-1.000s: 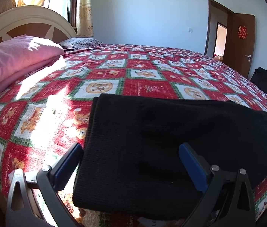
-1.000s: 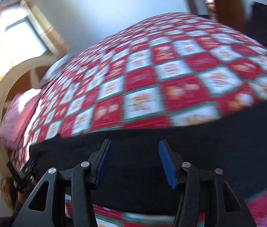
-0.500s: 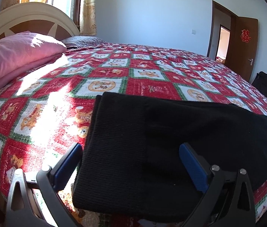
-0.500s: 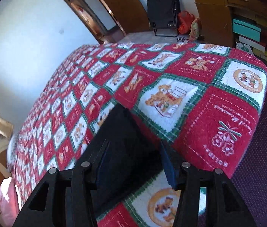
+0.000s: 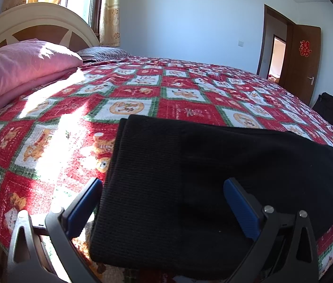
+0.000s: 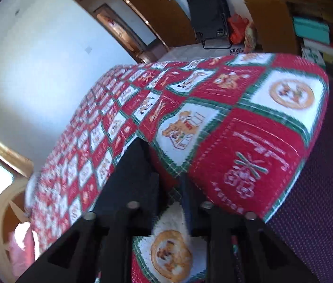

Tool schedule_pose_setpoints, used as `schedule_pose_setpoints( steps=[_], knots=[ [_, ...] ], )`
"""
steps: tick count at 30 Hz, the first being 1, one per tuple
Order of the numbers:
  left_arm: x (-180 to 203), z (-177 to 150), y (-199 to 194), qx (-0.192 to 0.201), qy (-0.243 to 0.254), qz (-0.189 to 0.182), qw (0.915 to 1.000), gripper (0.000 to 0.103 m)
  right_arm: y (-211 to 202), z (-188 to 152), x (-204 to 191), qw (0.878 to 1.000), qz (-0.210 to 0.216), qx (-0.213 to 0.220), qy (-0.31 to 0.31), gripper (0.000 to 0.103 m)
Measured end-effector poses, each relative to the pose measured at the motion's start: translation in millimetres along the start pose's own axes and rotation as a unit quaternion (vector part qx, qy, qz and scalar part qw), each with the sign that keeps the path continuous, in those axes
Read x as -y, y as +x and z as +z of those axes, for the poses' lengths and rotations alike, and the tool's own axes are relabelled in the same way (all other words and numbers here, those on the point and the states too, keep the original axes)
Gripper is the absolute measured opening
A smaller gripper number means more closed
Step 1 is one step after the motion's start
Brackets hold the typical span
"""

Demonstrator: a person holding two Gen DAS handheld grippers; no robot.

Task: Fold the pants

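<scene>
On bed, left wrist view: black pants point(image 5: 190, 176) lay along the near edge of the quilt point(image 5: 142, 94), long axis running rightward.
Left gripper point(image 5: 162, 202): jaws wide apart, straddling the ribbed waistband end, gripping nothing.
Right wrist view: right gripper point(image 6: 168, 188) at the far leg end point(image 6: 128, 176); jaws narrowed, hold unclear.

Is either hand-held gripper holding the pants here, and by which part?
Left hand-held gripper is open over the black pants, holding nothing. Right hand-held gripper is blurred at a pants end; a hold cannot be told.
</scene>
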State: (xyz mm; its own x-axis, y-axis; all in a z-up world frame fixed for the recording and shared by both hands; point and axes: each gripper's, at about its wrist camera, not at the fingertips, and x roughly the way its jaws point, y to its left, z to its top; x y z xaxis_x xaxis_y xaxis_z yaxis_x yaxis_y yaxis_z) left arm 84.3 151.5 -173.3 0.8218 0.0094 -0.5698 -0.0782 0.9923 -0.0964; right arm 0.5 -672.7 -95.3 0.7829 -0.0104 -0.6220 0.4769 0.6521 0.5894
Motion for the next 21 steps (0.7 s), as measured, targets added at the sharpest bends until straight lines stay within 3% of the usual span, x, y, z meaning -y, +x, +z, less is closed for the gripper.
schedule_pose_setpoints(
  steps=[2, 8, 13, 21],
  knots=[
    [-1, 0, 0, 0.000, -0.001, 0.000, 1.0000, 0.103, -7, -4, 6, 1.000, 0.013, 0.002, 0.008, 0.029],
    [-1, -1, 1, 0.001, -0.001, 0.002, 1.0000, 0.103, -7, -18, -17, 0.998, 0.007, -0.027, -0.058, 0.029],
    [0, -2, 1, 0.004, -0.001, 0.003, 1.0000, 0.103, 4, -33, -44, 0.980, -0.078, -0.024, -0.183, 0.029],
    [0, -2, 1, 0.005, 0.000, 0.003, 1.0000, 0.103, 25, -29, -57, 0.970, -0.115, -0.012, -0.214, 0.029]
  ],
)
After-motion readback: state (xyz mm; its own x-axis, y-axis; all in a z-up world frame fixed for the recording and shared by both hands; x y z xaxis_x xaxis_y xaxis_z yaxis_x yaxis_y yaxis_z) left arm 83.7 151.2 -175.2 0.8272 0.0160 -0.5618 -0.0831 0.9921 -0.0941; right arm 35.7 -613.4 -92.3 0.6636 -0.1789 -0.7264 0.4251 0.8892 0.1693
